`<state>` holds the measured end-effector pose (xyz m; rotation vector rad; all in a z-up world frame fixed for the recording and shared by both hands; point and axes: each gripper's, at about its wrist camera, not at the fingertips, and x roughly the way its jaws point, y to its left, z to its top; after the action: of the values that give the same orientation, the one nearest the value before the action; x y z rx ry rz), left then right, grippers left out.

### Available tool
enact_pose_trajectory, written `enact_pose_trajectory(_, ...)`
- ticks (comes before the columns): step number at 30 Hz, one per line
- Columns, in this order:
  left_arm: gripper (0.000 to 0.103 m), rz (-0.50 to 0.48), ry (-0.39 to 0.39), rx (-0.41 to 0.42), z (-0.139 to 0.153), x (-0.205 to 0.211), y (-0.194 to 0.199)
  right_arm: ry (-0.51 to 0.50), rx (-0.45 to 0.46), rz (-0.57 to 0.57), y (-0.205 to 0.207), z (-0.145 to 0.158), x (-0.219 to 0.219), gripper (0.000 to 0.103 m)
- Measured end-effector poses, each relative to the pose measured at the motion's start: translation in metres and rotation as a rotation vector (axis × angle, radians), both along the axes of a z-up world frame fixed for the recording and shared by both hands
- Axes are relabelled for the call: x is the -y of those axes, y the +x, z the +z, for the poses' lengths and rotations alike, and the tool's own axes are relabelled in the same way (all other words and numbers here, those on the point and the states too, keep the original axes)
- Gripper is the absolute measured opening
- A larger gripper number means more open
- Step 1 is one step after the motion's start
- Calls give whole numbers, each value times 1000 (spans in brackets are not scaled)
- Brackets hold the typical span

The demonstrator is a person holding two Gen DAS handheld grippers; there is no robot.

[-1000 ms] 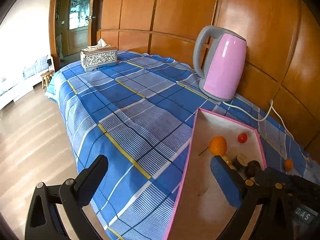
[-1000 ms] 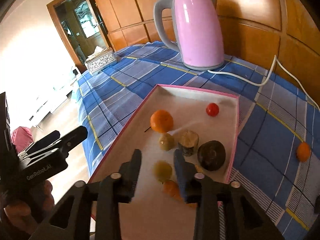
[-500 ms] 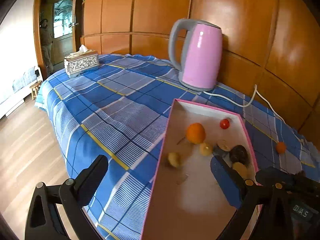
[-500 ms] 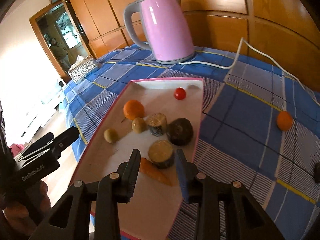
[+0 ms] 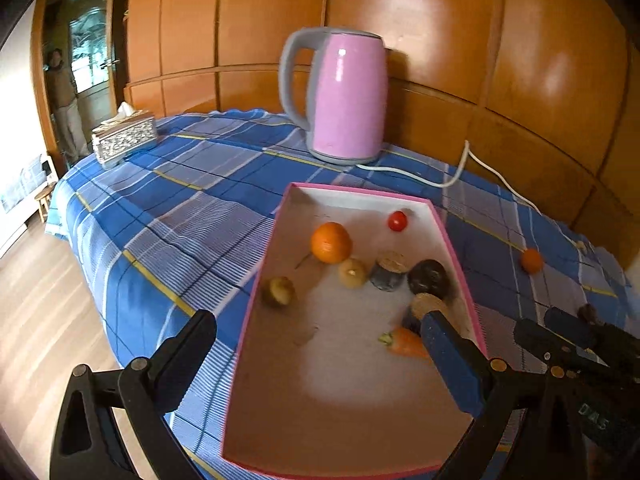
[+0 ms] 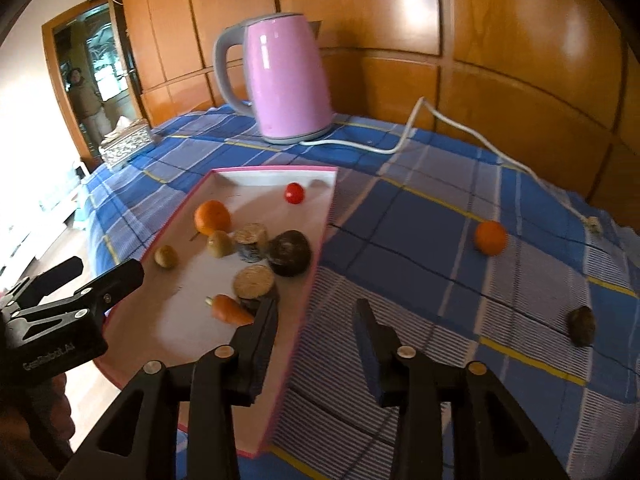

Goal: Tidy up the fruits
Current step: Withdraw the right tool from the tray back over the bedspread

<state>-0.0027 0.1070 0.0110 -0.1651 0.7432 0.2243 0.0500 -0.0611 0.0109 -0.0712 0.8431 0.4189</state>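
Where tray sits, orange, tomato

On the table, the tray holds an orange at ten o'clock, a tomato at twelve and a carrot at six, with the kettle behind it and a second orange off at three o'clock.
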Motion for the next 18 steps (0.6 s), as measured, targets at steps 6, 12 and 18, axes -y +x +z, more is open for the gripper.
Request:
enact_pose_trajectory(6, 103, -55, 8, -3, -1, 18, 0, -13, 6, -43, -5, -4, 16, 51)
enact_pose_trajectory(12, 103, -102, 15, -15, -4, 32, 2, -25, 8, -95, -9, -8, 35, 52)
enact_pose_trajectory(18, 103, -142, 8, -20, -6, 43, 2, -45, 9, -137, -13, -13, 52, 52)
